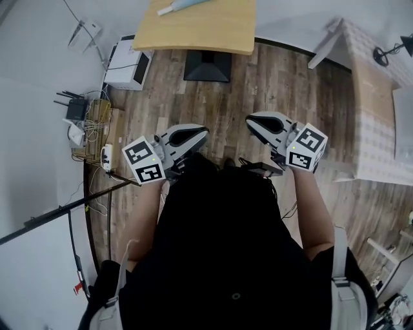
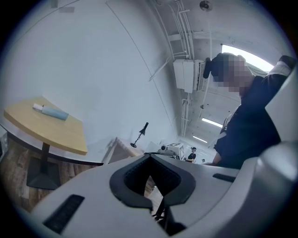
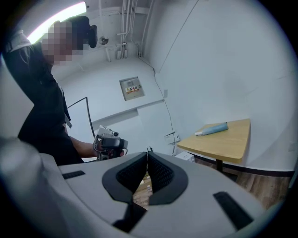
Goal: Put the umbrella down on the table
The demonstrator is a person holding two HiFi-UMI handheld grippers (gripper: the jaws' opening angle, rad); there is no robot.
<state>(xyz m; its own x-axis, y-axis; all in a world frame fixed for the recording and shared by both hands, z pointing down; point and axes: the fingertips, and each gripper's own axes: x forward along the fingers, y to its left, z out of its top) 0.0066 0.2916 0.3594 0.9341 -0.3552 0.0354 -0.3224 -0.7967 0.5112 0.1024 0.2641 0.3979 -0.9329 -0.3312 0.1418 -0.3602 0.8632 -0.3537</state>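
The folded blue umbrella (image 1: pixel 182 5) with a white handle lies on the light wooden table (image 1: pixel 206 32) far ahead of me; it also shows as the umbrella (image 2: pixel 51 112) in the left gripper view and the umbrella (image 3: pixel 212 129) in the right gripper view. Both grippers hang close to my body, well short of the table. My left gripper (image 1: pixel 205 132) is shut with nothing between its jaws, seen as the left gripper (image 2: pixel 150 157) in its own view. My right gripper (image 1: pixel 248 120) is shut and empty too, its tips meeting at the right gripper (image 3: pixel 147 153).
A white box (image 1: pixel 126 64) and a router with tangled cables (image 1: pixel 84 122) sit on the wooden floor at the left. A second table with a black desk lamp (image 1: pixel 381 55) stands at the right. A black pole (image 1: pixel 51 216) slants across lower left.
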